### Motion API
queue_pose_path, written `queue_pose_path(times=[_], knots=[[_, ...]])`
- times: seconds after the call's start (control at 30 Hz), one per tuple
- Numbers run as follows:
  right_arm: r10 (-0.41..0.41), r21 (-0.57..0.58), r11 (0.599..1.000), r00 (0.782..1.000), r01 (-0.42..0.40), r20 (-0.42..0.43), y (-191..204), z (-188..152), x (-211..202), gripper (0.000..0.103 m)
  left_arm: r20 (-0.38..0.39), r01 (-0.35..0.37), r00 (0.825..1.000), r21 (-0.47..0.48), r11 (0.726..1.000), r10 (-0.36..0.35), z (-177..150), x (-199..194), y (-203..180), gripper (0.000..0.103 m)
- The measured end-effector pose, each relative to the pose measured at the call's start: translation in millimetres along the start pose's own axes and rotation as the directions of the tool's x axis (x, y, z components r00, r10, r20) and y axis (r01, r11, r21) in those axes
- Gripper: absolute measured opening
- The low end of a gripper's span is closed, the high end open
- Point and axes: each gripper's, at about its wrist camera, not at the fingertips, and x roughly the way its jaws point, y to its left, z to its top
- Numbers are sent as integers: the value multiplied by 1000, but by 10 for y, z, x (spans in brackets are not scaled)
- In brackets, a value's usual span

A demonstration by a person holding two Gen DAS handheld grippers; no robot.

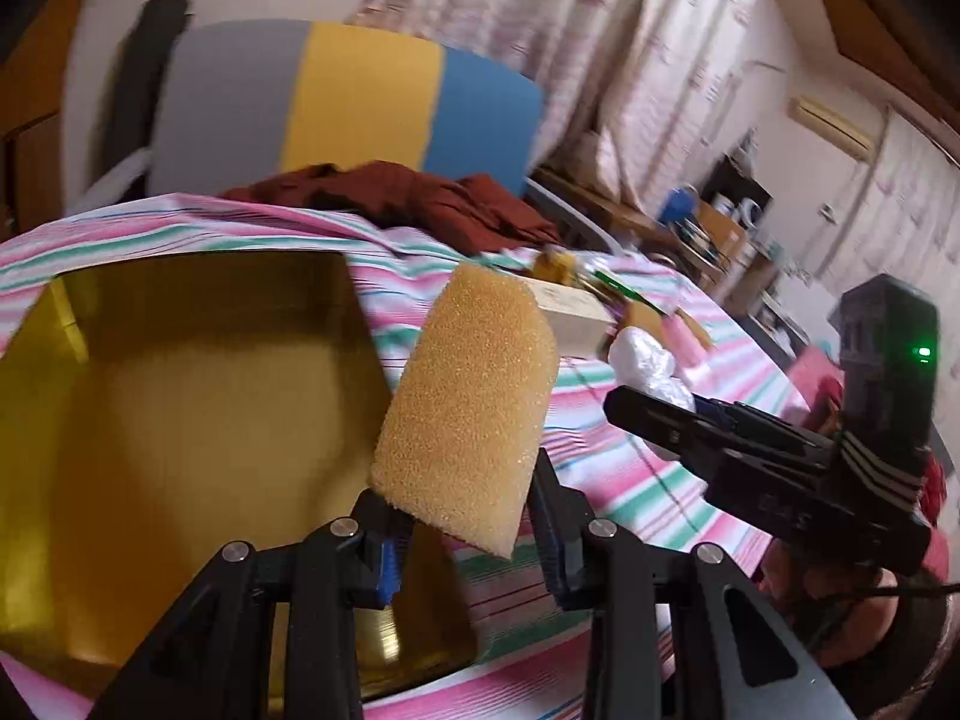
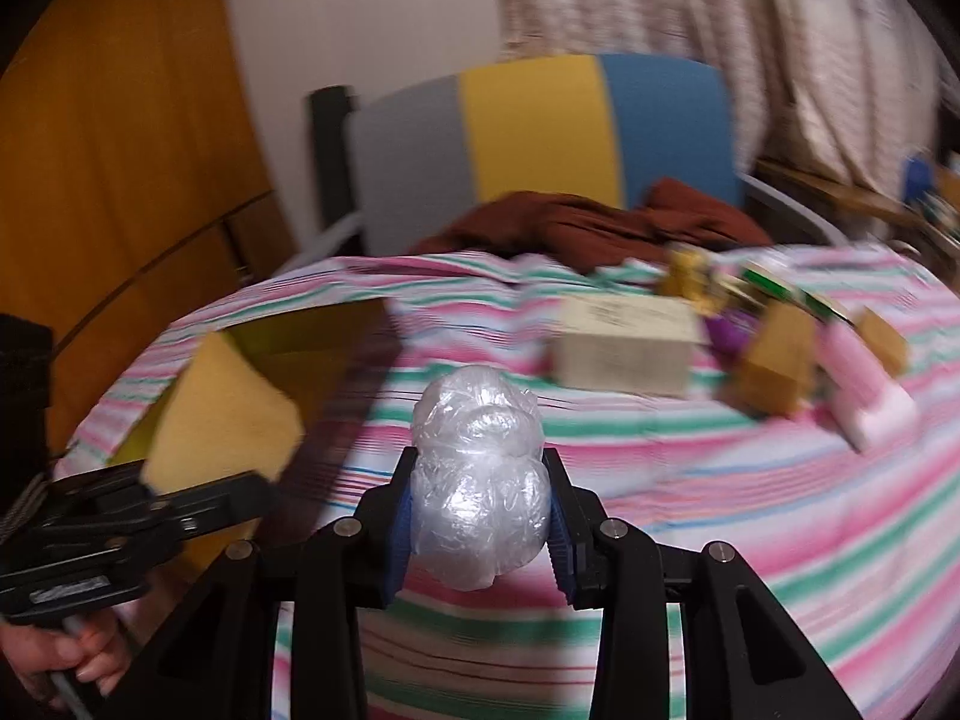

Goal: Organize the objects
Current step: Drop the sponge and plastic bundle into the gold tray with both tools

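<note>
My left gripper [image 1: 465, 531] is shut on a yellow sponge [image 1: 474, 402], held above the striped table just right of an open yellow box [image 1: 180, 396]. The sponge [image 2: 225, 414] and left gripper [image 2: 204, 501] also show at the lower left of the right wrist view, over the box [image 2: 312, 336]. My right gripper [image 2: 480, 516] is shut on a crumpled ball of clear plastic [image 2: 480, 474], lifted above the tablecloth. That gripper [image 1: 654, 420] with the plastic ball [image 1: 645, 363] appears on the right in the left wrist view.
On the striped tablecloth [image 2: 720, 510] lie a pale cardboard box [image 2: 624, 348], wooden blocks [image 2: 774, 366], a pink-and-white item [image 2: 864, 402] and small clutter. A dark red cloth [image 2: 588, 222] lies at the far edge before a grey, yellow and blue chair [image 2: 540, 132]. A hand [image 2: 78, 654] grips the left tool.
</note>
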Motion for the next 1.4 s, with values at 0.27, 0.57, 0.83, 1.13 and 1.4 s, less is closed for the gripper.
queue_pose_path(times=[0.27, 0.57, 0.83, 1.13, 1.4], knots=[[195, -161, 964, 974, -212, -113, 886, 157, 274, 38, 6, -138, 990, -148, 979, 141, -110, -311, 702, 35], [319, -201, 905, 912, -374, -259, 1697, 104, 697, 41, -33, -269, 963, -215, 939, 268, -248, -536, 1264, 36], [353, -196, 892, 898, -408, -260, 1925, 49, 739, 75, -98, -344, 939, -344, 874, 331, -270, -631, 1666, 51], [337, -160, 912, 913, -378, -231, 1780, 38, 685, 77, 50, -313, 928, -428, 848, 368, -240, -963, 1637, 51], [335, -145, 918, 917, -369, -215, 1706, 34, 637, 77, 103, -302, 917, -454, 838, 386, -180, -1090, 1604, 51]])
